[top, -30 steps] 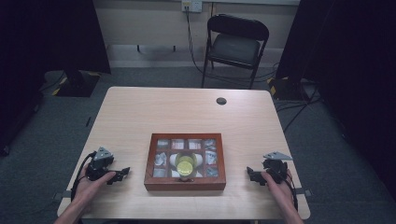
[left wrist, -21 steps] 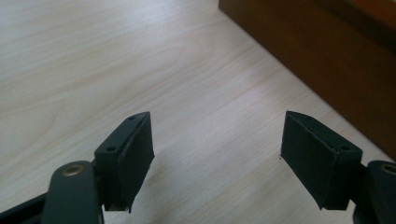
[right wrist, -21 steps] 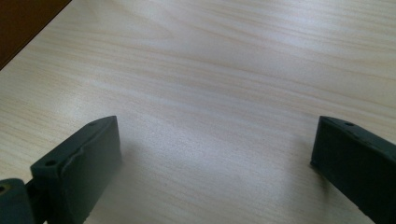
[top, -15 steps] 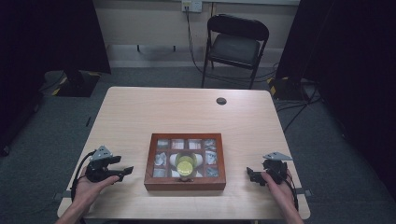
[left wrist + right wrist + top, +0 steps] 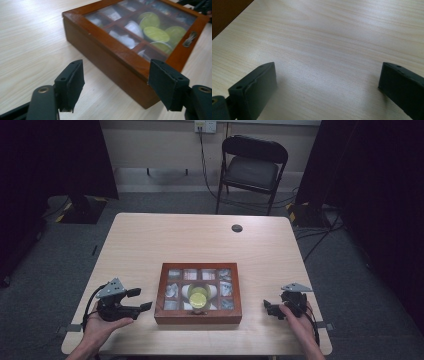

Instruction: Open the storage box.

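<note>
Lying just right of the left gripper (image 5: 141, 299) — jaws apart, just narrowed, gripping nothing — the wooden box (image 5: 198, 317) sits closed.

From my remote seat, the wooden box (image 5: 198, 294) sits at the near middle of the worktop (image 5: 165, 240) and is the one real obstacle between my two tools. My left hand-held gripper (image 5: 141, 300), jaws apart with nothing between them after closing in a little, hangs just beside the box's left wall; the corner of the box (image 5: 117, 62) looms right ahead of its jaws. My right hand-held gripper (image 5: 267, 307) stands wide over bare wood (image 5: 324, 50), a clear strip separating it from the box's right wall. The far half of the worktop lies open, save a small dark disc (image 5: 237, 228) near the back edge. A chair (image 5: 252, 167) stands beyond.
</note>
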A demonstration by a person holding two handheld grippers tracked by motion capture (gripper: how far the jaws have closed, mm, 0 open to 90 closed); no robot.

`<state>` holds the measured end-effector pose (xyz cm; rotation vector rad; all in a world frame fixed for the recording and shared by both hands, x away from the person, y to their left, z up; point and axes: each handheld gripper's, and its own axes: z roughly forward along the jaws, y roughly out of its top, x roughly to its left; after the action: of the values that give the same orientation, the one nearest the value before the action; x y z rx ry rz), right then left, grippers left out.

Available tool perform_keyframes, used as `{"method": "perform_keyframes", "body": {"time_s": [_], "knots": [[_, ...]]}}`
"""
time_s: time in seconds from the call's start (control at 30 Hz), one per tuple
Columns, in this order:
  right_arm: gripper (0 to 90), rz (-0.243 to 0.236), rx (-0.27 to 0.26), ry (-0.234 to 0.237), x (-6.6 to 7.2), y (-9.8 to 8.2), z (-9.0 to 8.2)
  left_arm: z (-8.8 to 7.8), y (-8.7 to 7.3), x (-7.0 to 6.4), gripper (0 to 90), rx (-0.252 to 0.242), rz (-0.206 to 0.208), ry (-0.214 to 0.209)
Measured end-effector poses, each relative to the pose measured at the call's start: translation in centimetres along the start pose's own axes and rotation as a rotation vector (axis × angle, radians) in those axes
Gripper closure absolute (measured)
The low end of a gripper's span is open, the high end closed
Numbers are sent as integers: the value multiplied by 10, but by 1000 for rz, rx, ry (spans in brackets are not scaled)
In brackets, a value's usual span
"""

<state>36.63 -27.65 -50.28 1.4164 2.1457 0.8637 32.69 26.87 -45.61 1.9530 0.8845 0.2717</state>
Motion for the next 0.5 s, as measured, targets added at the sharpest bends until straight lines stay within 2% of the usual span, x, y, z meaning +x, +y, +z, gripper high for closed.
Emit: {"method": "perform_keyframes", "body": {"time_s": [0.1, 0.2, 0.27, 0.3, 0.37, 0.4, 0.43, 0.5], "knots": [[7, -1, 1, 1, 0, 0, 0, 1, 3, -2, 324, -16, -4, -48], [7, -2, 1, 0, 0, 0, 0, 2, 5, -6, 350, -26, 22, -80], [6, -2, 1, 0, 0, 0, 0, 3, 8, -11, 440, -34, 49, -112], [6, -2, 1, 0, 0, 0, 0, 3, 9, -13, 440, -39, 65, -117], [6, -2, 1, 0, 0, 0, 0, 5, 11, -17, 466, -47, 64, -137], [6, -2, 2, 0, 0, 0, 0, 8, 15, -20, 521, -47, 74, -160], [6, -2, 2, 0, 0, 0, 0, 8, 15, -20, 532, -47, 74, -160], [6, -2, 1, 1, 0, 0, 0, 10, 17, -23, 555, -70, 105, -192]]}}
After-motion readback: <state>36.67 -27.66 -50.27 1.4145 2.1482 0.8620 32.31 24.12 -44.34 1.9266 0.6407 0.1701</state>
